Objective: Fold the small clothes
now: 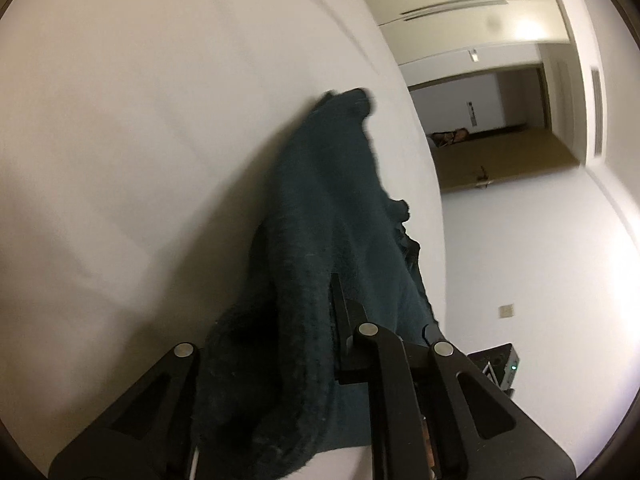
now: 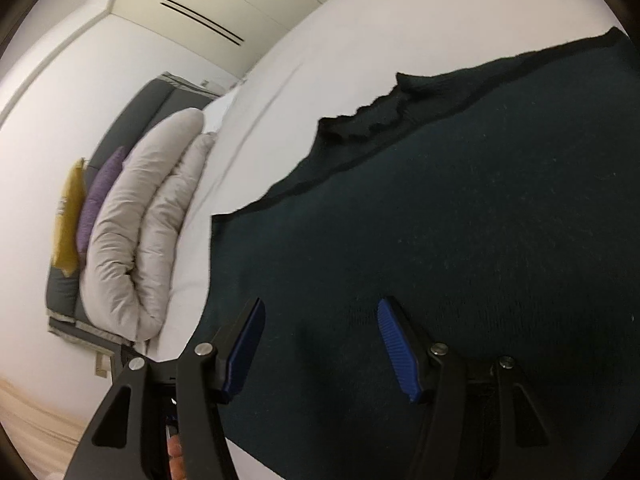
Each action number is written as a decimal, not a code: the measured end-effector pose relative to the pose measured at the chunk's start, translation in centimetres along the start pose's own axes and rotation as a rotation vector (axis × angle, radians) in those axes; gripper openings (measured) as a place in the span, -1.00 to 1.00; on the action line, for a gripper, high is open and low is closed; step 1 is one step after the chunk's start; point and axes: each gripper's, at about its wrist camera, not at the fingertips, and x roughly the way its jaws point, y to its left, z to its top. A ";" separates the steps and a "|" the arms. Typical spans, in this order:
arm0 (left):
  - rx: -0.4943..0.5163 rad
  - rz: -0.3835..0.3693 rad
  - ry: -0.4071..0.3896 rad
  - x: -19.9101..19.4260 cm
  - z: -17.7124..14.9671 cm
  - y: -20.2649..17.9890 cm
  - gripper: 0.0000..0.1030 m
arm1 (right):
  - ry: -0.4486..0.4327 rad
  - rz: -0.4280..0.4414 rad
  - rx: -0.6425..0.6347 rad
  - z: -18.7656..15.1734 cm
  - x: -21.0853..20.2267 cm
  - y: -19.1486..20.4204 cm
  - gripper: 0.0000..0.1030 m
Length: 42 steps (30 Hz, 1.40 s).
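A dark teal knitted garment point(image 1: 324, 220) hangs bunched from my left gripper point(image 1: 320, 300), which is shut on its cloth; the left finger is buried under the fabric. It trails up across the white bed point(image 1: 140, 140). In the right wrist view the same garment point(image 2: 460, 220) lies spread flat on the white bed point(image 2: 360, 40), its dark-trimmed edge running diagonally. My right gripper point(image 2: 320, 312) is open just above the cloth, blue pads point(image 2: 394, 340) wide apart with nothing between them.
A folded grey duvet point(image 2: 136, 232), purple and yellow cushions point(image 2: 100, 192) and a dark headboard lie at the bed's left end. A doorway and hallway point(image 1: 500, 128) show beyond the bed's edge, with a small device point(image 1: 496, 364) low by the white wall.
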 end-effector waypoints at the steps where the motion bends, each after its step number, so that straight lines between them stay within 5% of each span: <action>1: 0.060 0.017 -0.016 0.0 0.1 -1.8 -0.79 | 0.005 0.013 -0.004 0.0 -0.1 -0.1 0.20; 6: 0.571 0.099 -0.070 2.1 -3.5 -16.2 -0.80 | 0.056 0.175 0.133 1.8 -2.4 -1.9 0.37; 9: 0.914 0.199 -0.038 6.6 -10.0 -21.1 -0.79 | -0.015 0.302 0.209 4.2 -5.5 -4.0 0.64; 11: 1.030 0.251 0.010 9.5 -14.0 -21.1 -0.79 | -0.022 0.373 0.287 5.5 -6.3 -5.9 0.75; 13: 1.050 0.273 0.058 11.4 -16.4 -19.8 -0.80 | 0.013 0.408 0.307 6.3 -6.2 -6.9 0.75; 19: 1.192 0.327 0.002 11.5 -18.9 -19.9 -0.79 | 0.078 0.377 0.289 6.3 -5.3 -8.0 0.63; 27: 1.316 0.385 -0.028 11.1 -22.0 -19.7 -0.79 | 0.139 0.206 0.210 7.5 -3.2 -5.7 0.36; 30: 1.374 0.405 -0.040 11.7 -23.2 -19.8 -0.79 | 0.184 0.141 0.145 8.5 -1.9 -4.6 0.07; 32: 1.391 0.410 -0.042 11.8 -23.5 -19.8 -0.79 | 0.207 0.075 0.093 8.8 -1.4 -4.1 -0.47; 34: 1.395 0.398 -0.030 11.9 -23.6 -19.9 -0.79 | 0.209 0.045 0.057 8.9 -1.5 -3.8 -0.68; 42: 1.458 0.303 -0.012 13.0 -26.7 -23.8 -0.79 | 0.107 0.011 -0.001 8.8 -7.5 -6.1 -0.72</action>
